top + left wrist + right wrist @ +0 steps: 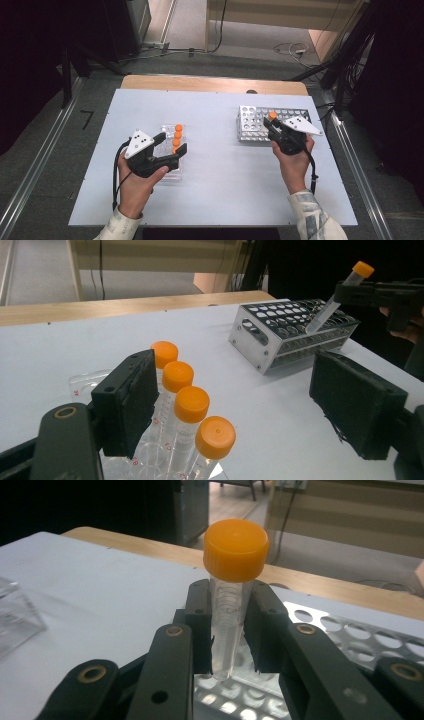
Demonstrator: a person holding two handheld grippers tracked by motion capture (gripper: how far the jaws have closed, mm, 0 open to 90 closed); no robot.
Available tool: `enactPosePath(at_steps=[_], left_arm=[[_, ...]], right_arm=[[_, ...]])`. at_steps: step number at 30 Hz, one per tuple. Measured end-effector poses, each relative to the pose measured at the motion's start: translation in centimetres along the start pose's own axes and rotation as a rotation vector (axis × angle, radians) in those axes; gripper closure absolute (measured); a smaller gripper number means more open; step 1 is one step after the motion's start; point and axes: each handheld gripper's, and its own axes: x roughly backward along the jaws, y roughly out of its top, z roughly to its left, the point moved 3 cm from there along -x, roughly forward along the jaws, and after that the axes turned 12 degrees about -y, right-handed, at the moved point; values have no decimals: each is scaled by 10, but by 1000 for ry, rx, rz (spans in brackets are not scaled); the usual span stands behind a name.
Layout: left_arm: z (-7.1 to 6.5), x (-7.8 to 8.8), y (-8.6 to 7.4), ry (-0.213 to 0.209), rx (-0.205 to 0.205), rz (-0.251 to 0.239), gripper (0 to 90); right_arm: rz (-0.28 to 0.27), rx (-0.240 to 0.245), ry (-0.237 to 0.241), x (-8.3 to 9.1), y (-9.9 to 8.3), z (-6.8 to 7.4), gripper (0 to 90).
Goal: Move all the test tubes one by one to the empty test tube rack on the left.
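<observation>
My right gripper (229, 635) is shut on a clear tube with an orange cap (235, 550), held tilted above the metal tube rack (255, 125) at the right of the table; the same gripper (274, 126) and tube (334, 297) hang over the rack (260, 340) in the left gripper view. My left gripper (172, 146) stands open beside a clear holder (167, 172) with several orange-capped tubes (177, 135). In the left gripper view the tubes (192, 405) stand just right of the left pad (132, 400), with nothing pressed between the jaws.
The white table top (220, 170) has a wooden strip along its far edge (210, 82). Cables lie on the floor beyond the table (290, 50). A metal rail (355, 165) runs along the right side.
</observation>
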Motion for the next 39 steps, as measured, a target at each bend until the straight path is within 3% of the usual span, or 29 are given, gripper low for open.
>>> enactPosePath(at_steps=[13, 39], left_arm=[[-6, -3, -1, -17, -9, 8, 198], [-20, -7, -2, -62, -38, 14, 200]], right_arm=[[17, 34, 132, 28, -15, 31, 719], [36, 74, 216, 39, -24, 59, 719]])
